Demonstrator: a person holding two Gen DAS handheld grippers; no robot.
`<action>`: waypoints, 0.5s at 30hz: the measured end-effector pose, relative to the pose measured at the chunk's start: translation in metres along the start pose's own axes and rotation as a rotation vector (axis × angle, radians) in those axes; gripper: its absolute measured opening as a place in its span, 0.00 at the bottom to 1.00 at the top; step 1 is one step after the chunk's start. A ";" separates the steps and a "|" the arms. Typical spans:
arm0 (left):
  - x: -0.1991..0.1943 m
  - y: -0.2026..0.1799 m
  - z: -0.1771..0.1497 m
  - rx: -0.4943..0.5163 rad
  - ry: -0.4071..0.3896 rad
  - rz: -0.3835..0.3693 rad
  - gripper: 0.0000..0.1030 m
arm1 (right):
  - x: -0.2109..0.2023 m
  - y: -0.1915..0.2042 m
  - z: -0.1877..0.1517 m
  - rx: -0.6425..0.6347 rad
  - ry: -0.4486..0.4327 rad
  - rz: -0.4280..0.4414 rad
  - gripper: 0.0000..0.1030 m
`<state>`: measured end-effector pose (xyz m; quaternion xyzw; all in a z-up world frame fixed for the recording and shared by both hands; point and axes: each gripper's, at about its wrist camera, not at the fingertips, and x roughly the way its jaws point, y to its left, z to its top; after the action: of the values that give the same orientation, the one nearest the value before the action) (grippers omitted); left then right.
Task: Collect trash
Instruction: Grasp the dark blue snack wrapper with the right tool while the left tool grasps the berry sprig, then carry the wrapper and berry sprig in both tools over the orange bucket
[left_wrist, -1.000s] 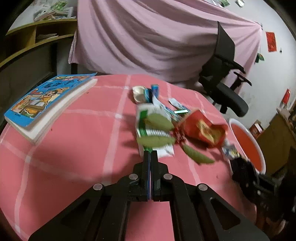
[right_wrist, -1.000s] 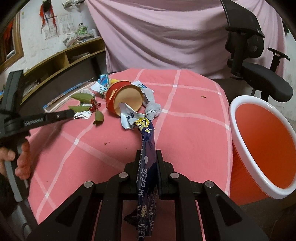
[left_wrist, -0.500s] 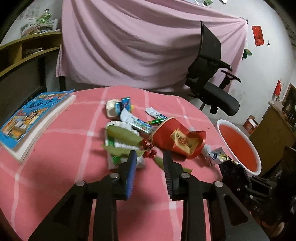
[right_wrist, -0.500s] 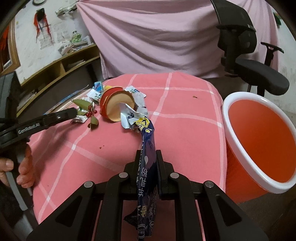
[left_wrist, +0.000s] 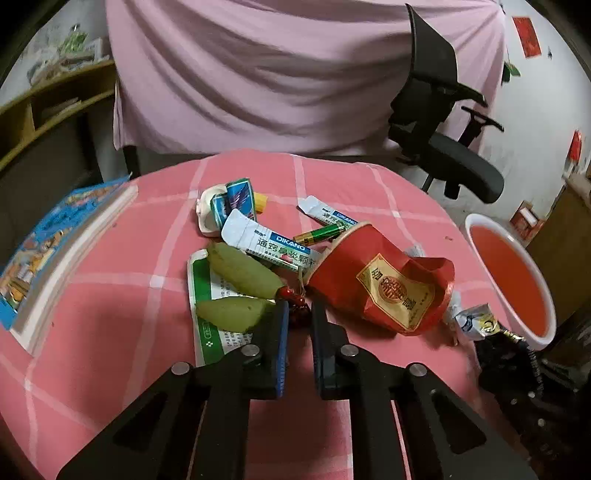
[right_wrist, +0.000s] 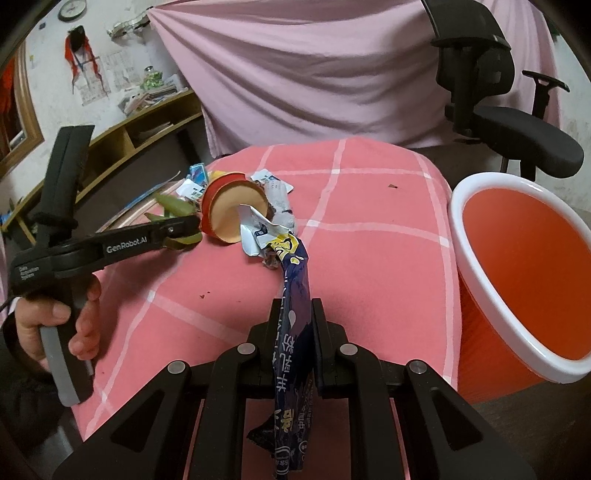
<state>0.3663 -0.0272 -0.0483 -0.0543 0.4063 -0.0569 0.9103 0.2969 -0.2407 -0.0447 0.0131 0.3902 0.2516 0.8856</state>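
Where left claw (left_wrist: 298, 314) straddles red sprig (left_wrist: 293, 297) | stem hidden

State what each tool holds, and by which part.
The right tool grips a dark blue plastic snack wrapper around its middle. The left tool is open, holding nothing, straddling red berries.

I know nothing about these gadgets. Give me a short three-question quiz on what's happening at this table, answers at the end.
1. True or false: the right gripper is shut on a dark blue wrapper.
2. Multiple choice: the left gripper's fingers are (A) clamped shut on a battery, (B) apart, with the red berries and the leaves at their tips, (C) inside the bin.
3. Fill in: the crushed red paper cup lies on its ____.

Key: 1 true; 2 B; 3 side. The orange bin stands beside the table.
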 end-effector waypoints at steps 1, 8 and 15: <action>0.000 0.001 0.000 -0.007 -0.001 -0.001 0.05 | 0.000 0.000 0.000 0.001 0.000 0.002 0.11; -0.028 0.008 -0.010 -0.027 -0.090 -0.026 0.04 | -0.002 0.001 -0.002 0.000 -0.010 0.004 0.11; -0.066 0.001 -0.028 -0.008 -0.223 -0.059 0.04 | -0.011 0.003 -0.004 -0.005 -0.061 0.005 0.11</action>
<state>0.3014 -0.0175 -0.0186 -0.0761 0.3008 -0.0757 0.9476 0.2862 -0.2438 -0.0391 0.0195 0.3625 0.2545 0.8964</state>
